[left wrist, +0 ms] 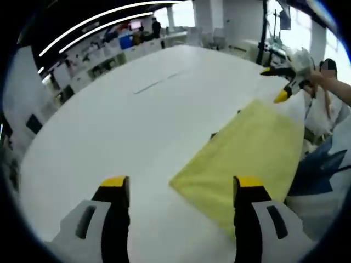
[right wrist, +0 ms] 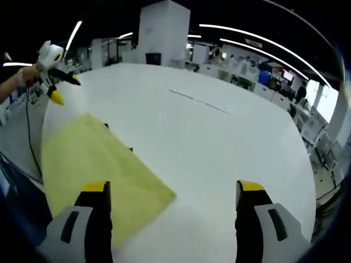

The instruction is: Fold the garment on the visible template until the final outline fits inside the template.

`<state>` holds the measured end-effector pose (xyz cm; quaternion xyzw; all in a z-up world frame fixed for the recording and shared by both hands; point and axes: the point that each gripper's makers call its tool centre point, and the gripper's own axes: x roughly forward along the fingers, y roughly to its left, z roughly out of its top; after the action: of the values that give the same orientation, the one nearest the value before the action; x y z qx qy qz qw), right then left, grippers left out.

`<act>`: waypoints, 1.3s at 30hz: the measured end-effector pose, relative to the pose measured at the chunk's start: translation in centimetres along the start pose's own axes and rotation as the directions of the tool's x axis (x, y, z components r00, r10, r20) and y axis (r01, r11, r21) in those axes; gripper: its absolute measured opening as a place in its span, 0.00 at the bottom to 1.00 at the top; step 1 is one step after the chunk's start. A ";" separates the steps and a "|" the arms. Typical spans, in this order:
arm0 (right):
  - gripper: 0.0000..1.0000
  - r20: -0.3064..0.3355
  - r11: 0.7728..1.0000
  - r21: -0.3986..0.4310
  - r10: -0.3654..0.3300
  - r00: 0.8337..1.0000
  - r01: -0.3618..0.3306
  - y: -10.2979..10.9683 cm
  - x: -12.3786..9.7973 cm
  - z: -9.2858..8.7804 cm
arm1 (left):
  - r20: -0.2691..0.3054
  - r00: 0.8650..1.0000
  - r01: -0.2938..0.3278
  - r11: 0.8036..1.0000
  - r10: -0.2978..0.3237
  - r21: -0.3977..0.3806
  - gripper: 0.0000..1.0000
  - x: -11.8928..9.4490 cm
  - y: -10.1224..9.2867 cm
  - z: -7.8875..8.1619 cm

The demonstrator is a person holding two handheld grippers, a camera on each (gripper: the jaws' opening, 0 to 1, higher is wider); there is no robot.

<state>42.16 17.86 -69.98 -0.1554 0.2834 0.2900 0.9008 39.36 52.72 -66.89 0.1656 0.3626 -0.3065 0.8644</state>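
A yellow garment [left wrist: 249, 145] lies flat as a smooth rectangle near the edge of the white table [left wrist: 109, 126]. Small dark marks [left wrist: 214, 135] peek out at its far side; whether they belong to a template I cannot tell. My left gripper [left wrist: 182, 183] stands open above the table, its right jaw over the garment's near corner and nothing between the jaws. My right gripper [right wrist: 173, 187] is also open and empty, its left jaw over the garment [right wrist: 90, 164]. Each gripper appears in the other's view, hand-held beyond the cloth: the right gripper [left wrist: 279, 83], the left gripper [right wrist: 61, 87].
A faint thin line [right wrist: 200, 101] runs across the table [right wrist: 219, 148] well beyond the cloth. The table edge passes just behind the garment, with blue fabric [left wrist: 318, 167] below it. Office desks and shelves stand in the far background.
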 end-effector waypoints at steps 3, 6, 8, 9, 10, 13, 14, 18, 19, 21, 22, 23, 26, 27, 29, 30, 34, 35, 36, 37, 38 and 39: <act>0.99 0.004 1.000 -0.012 0.002 1.000 -0.002 0.3 -0.4 0.2 | -0.019 1.000 0.001 1.000 -0.001 0.012 0.90 0.0 -0.5 -0.3; 1.00 0.004 1.000 0.000 0.018 1.000 -0.018 0.8 -0.7 0.4 | -0.016 1.000 -0.010 1.000 0.010 0.013 0.93 -0.3 -0.5 -0.1; 1.00 0.011 0.999 0.015 0.037 0.999 -0.037 1.5 -1.1 0.6 | 0.005 1.000 -0.013 1.000 0.013 -0.007 0.96 -0.7 -0.7 0.4; 1.00 0.011 0.999 0.026 0.043 0.999 -0.043 1.7 -1.2 0.6 | 0.024 1.000 -0.010 1.000 0.010 -0.013 0.98 -0.9 -0.9 0.7; 1.00 0.017 0.998 0.037 0.049 0.999 -0.049 1.9 -1.3 0.7 | 0.034 0.999 -0.011 1.000 0.011 -0.012 0.99 -1.0 -1.0 1.0; 1.00 0.049 0.997 0.045 0.053 0.997 -0.055 2.5 -1.8 1.4 | 0.039 0.999 -0.006 1.000 0.006 0.008 1.00 -1.4 -1.6 1.3; 1.00 0.054 0.997 0.044 0.058 0.997 -0.060 2.7 -2.0 1.6 | 0.034 0.999 0.004 0.999 -0.005 0.033 1.00 -1.5 -2.0 1.4; 1.00 0.046 0.997 0.029 0.072 0.996 -0.073 3.3 -2.4 1.7 | 0.048 0.999 0.008 0.999 -0.010 0.051 1.00 -2.0 -2.9 1.9; 1.00 0.047 0.997 0.021 0.071 0.996 -0.072 3.5 -2.6 1.7 | 0.048 0.999 0.013 0.999 -0.015 0.053 1.00 -2.0 -3.1 1.9; 1.00 0.048 0.997 0.021 0.073 0.996 -0.074 3.7 -2.8 1.7 | 0.045 0.999 0.025 0.999 -0.027 0.046 1.00 -2.0 -3.0 1.8; 1.00 0.048 0.997 0.030 0.073 0.996 -0.074 3.7 -3.0 1.7 | 0.046 0.998 0.032 0.999 -0.033 0.042 1.00 -2.1 -3.2 1.9; 1.00 0.056 0.997 0.039 0.067 0.996 -0.070 3.7 -3.2 1.7 | 0.048 0.998 0.037 0.999 -0.039 0.040 1.00 -2.3 -3.4 1.9; 1.00 0.072 0.996 0.061 0.066 0.995 -0.071 4.0 -3.9 1.7 | 0.057 0.997 0.041 0.999 -0.043 0.036 1.00 -3.0 -3.9 1.8; 1.00 0.079 0.996 0.062 0.064 0.995 -0.069 4.0 -4.1 1.8 | 0.065 0.997 0.040 0.998 -0.042 0.039 1.00 -3.2 -4.0 1.8; 1.00 0.085 0.995 0.067 0.063 0.994 -0.068 4.2 -4.8 1.8 | 0.074 0.997 0.029 0.999 -0.031 0.026 1.00 -3.6 -4.0 1.7; 1.00 0.090 0.995 0.073 0.059 0.994 -0.066 4.2 -5.1 1.8 | 0.072 0.997 0.029 0.999 -0.030 0.014 1.00 -3.8 -4.1 1.5; 1.00 0.096 0.994 0.088 0.052 0.994 -0.060 4.4 -5.8 1.6 | 0.069 0.997 0.030 1.000 -0.029 -0.006 1.00 -4.4 -4.8 0.8; 1.00 0.096 0.994 0.090 0.052 0.994 -0.060 4.5 -5.9 1.5 | 0.071 0.997 0.028 1.000 -0.027 -0.012 1.00 -4.5 -4.8 0.6; 1.00 0.095 0.994 0.095 0.051 0.994 -0.060 4.7 -6.0 1.4 | 0.070 0.997 0.029 0.999 -0.027 -0.024 1.00 -4.6 -5.0 0.4; 1.00 0.090 0.993 0.098 0.051 0.995 -0.059 4.9 -6.2 1.2 | 0.067 0.997 0.030 0.999 -0.028 -0.034 1.00 -4.7 -5.1 0.2; 1.00 0.088 0.993 0.099 0.050 0.995 -0.059 4.9 -6.2 1.1 | 0.071 0.997 0.027 0.999 -0.024 -0.045 1.00 -4.8 -5.1 0.0; 1.00 0.078 0.993 0.102 0.048 0.996 -0.056 5.2 -6.4 0.6 | 0.075 0.997 0.025 0.998 -0.021 -0.053 1.00 -4.9 -5.1 -0.2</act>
<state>34.99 19.42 -66.23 -0.0896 0.2678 0.3039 0.9099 33.26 50.90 -63.78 0.1267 0.3403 -0.3127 0.8777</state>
